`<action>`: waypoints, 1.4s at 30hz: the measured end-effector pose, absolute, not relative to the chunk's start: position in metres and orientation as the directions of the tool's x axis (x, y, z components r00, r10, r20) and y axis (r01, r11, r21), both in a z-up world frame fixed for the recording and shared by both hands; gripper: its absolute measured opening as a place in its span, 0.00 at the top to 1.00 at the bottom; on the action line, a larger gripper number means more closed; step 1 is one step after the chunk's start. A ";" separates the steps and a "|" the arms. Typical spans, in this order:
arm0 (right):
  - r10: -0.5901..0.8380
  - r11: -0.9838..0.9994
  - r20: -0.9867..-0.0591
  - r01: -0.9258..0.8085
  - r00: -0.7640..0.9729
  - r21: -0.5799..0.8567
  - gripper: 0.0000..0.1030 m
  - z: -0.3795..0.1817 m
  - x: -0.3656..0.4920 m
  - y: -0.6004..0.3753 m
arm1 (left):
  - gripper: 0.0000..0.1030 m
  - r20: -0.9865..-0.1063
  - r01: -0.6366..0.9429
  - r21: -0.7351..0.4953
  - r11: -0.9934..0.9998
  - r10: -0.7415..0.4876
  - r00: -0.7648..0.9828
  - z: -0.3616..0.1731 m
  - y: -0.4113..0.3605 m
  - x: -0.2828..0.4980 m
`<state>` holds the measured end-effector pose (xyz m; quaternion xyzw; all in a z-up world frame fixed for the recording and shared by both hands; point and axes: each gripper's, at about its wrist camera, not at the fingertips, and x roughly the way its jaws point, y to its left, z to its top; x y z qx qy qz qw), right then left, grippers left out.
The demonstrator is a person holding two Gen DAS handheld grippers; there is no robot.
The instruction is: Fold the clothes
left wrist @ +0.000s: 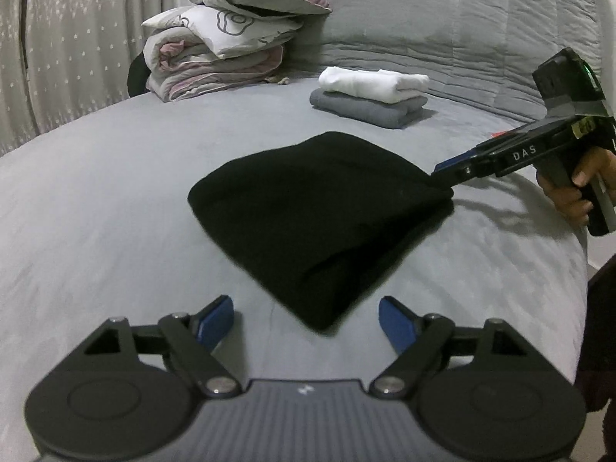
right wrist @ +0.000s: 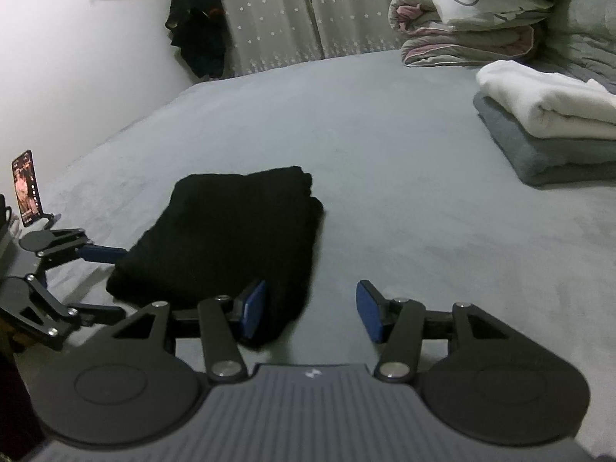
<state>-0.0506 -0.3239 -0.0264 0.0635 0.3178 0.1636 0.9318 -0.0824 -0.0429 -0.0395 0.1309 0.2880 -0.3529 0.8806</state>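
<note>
garment: folded black garment (left wrist: 319, 227) mid-bed (left wrist: 115, 200), 12 o'clock of my left gripper (left wrist: 306, 321)
grippers: both wide, empty; right gripper (right wrist: 311, 310) straddles its edge
tip: I'd pinch both corners evenly, stack at 1 o'clock

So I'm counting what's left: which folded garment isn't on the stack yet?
The black garment, lying alone mid-bed between both open grippers; the white one sits atop the grey one.

Three folded garments lie on one bed (left wrist: 96, 192): one black garment (left wrist: 308, 223) near, one white garment (left wrist: 373, 82) stacked on one grey garment (left wrist: 365, 109) far right. Two pillows (left wrist: 231, 27) top one folded quilt (left wrist: 215, 69) far left. Two grippers: left gripper (left wrist: 306, 319), right gripper (right wrist: 311, 310). One phone (right wrist: 27, 186)
</note>
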 end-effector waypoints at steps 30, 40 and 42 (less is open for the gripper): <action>0.244 0.960 -0.456 -0.148 0.856 0.236 0.45 0.008 0.011 -0.277 | 0.19 -0.422 0.556 -0.153 0.817 -0.563 0.711 -0.011 -0.063 -0.012; 0.244 0.961 -0.542 -0.125 0.805 0.247 0.45 -0.013 0.038 -0.278 | 0.20 -0.510 0.539 -0.138 0.831 -0.526 0.680 -0.034 -0.068 0.004; 0.241 0.959 -0.552 -0.110 0.798 0.259 0.45 -0.015 0.035 -0.286 | 0.19 -0.516 0.536 -0.132 0.834 -0.519 0.681 -0.034 -0.064 0.003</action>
